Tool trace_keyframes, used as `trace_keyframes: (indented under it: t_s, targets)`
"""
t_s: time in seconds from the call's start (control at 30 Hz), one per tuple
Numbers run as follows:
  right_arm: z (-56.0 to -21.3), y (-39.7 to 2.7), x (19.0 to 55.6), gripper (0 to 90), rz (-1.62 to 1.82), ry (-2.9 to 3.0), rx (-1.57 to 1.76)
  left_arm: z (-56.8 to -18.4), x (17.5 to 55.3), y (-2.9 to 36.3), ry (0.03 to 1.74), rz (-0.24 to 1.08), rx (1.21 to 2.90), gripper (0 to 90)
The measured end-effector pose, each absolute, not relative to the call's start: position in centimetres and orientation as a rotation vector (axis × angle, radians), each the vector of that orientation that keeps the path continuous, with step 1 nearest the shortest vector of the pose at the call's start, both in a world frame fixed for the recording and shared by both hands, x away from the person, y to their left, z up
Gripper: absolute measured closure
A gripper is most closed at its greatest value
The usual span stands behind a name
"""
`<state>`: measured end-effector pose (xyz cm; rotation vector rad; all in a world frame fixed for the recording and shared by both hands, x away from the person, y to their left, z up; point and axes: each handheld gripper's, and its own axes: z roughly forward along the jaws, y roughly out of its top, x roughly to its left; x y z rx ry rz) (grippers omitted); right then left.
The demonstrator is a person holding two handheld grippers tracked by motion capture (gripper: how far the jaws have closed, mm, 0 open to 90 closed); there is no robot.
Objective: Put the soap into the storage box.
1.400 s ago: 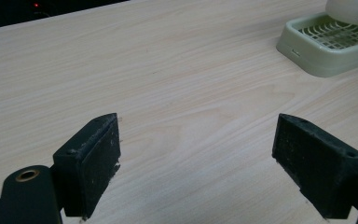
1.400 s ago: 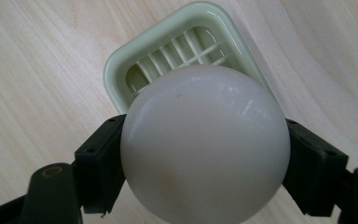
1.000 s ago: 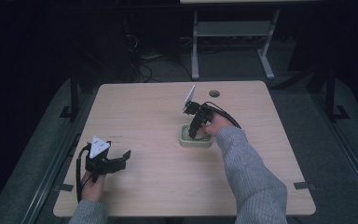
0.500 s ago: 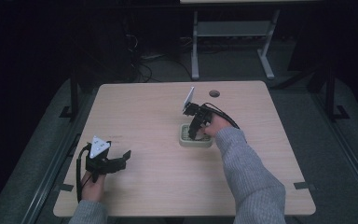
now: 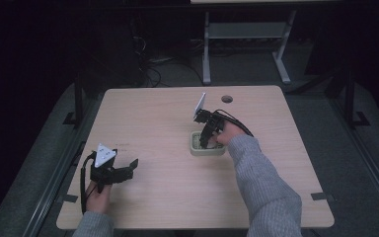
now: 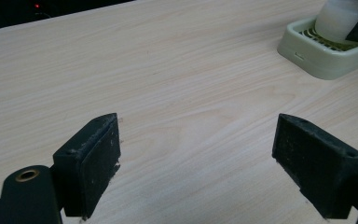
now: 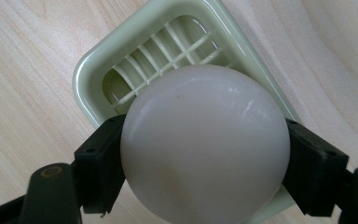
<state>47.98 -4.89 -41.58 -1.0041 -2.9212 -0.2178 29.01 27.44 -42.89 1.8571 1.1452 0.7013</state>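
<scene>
Right gripper view: white soap bar (image 7: 205, 144) lengthwise across pale-green tray (image 7: 91, 81).

Dim lab, bare wooden table (image 5: 158, 113), floor cables (image 5: 153, 66)

Light wood table (image 5: 168, 123) — pale green slotted dish (image 5: 197, 148) sits right of ctr.

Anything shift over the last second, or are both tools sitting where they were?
Nothing visibly changed. The right tool stays clamped on the white soap bar over the pale green soap dish, and the left tool stays open and idle near the table's front left.
</scene>
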Motion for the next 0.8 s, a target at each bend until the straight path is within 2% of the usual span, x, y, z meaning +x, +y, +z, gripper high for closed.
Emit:
trace_keyframes:
  t_s: [0.5, 0.8]
  targets:
    - [-41.5, -5.0, 47.9, 22.6, -0.209, -2.921, -1.017, -42.9, 29.0, 27.4, 1.143, 0.703, 1.860, 14.8]
    - [-40.0, -5.8, 47.7, 22.9, -0.301, -2.904, -1.037, -42.9, 29.0, 27.4, 1.142, 0.703, 1.868, 14.9]
